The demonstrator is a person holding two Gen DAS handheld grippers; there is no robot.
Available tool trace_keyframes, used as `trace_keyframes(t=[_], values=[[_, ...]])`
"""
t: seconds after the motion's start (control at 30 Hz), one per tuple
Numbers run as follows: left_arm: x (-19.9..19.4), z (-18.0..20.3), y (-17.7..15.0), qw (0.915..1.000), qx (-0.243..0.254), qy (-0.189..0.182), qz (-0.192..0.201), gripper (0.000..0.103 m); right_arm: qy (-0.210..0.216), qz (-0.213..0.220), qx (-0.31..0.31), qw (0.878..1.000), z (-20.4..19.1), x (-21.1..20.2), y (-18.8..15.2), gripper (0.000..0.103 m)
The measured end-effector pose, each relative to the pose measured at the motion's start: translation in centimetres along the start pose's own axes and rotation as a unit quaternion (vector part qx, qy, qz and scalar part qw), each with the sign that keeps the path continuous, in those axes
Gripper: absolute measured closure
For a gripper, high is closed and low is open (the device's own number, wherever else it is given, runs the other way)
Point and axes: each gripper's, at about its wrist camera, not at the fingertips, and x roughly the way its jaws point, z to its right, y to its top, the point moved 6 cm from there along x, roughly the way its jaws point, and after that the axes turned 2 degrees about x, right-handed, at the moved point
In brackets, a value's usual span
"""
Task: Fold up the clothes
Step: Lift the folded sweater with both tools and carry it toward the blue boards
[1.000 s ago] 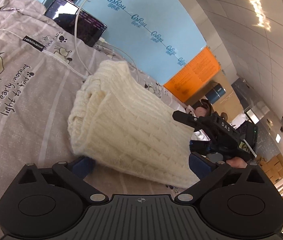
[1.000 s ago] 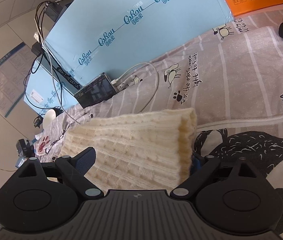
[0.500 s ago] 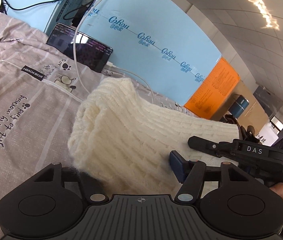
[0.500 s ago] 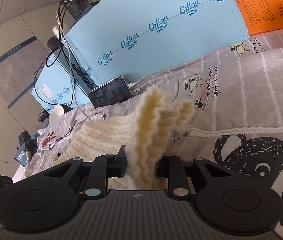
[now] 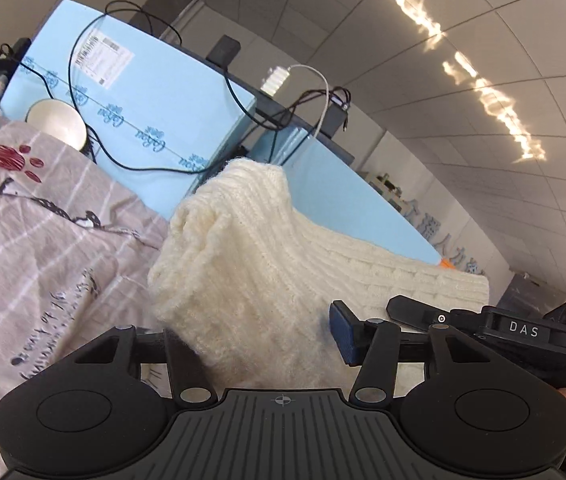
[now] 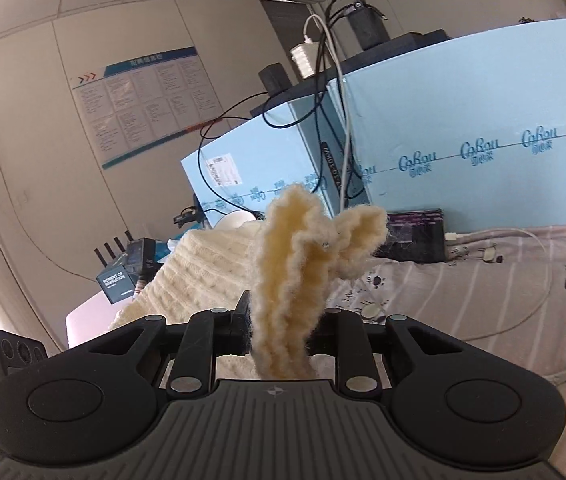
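A folded cream knitted sweater is held up off the grey printed bedsheet. My left gripper is shut on one end of it; thick folds bulge between the jaws. My right gripper is shut on the other end, and the layered knit edges stick up between its fingers. The right gripper also shows at the lower right of the left wrist view, beside the sweater's far edge.
Blue foam boards with cables stand behind the bed. A dark phone with a white cable lies on the sheet. A white bowl sits at the left. A black box stands left.
Both grippers closed on the sweater's ends and lifted it off the sheet. Both views have tilted up, and the sweater now hangs between the grippers.
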Motion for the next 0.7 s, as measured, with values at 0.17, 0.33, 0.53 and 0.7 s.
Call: trace_keyframes(t=[0.17, 0.33, 0.53, 0.7], values=[[-1.8, -4.6, 5.5, 0.9955, 0.033, 0.067, 0.058, 0.052, 0.044, -0.015, -0.013, 0.999, -4.6, 7.7, 1.6, 0.083], [-0.6, -8.2, 10.4, 0.9866, 0.062, 0.119, 0.094, 0.053, 0.049, -0.004, -0.044, 0.998, -8.1, 14.9, 3.7, 0.083], [3.3, -12.4, 13.6, 0.9797, 0.045, 0.163, 0.108, 0.053, 0.019, 0.017, -0.047, 0.999, -8.7, 22.6, 6.0, 0.082], [6.2, -16.2, 12.9, 0.9763, 0.018, 0.184, 0.113, 0.054, -0.012, 0.002, -0.063, 0.998, -7.1, 28.9, 5.7, 0.082]])
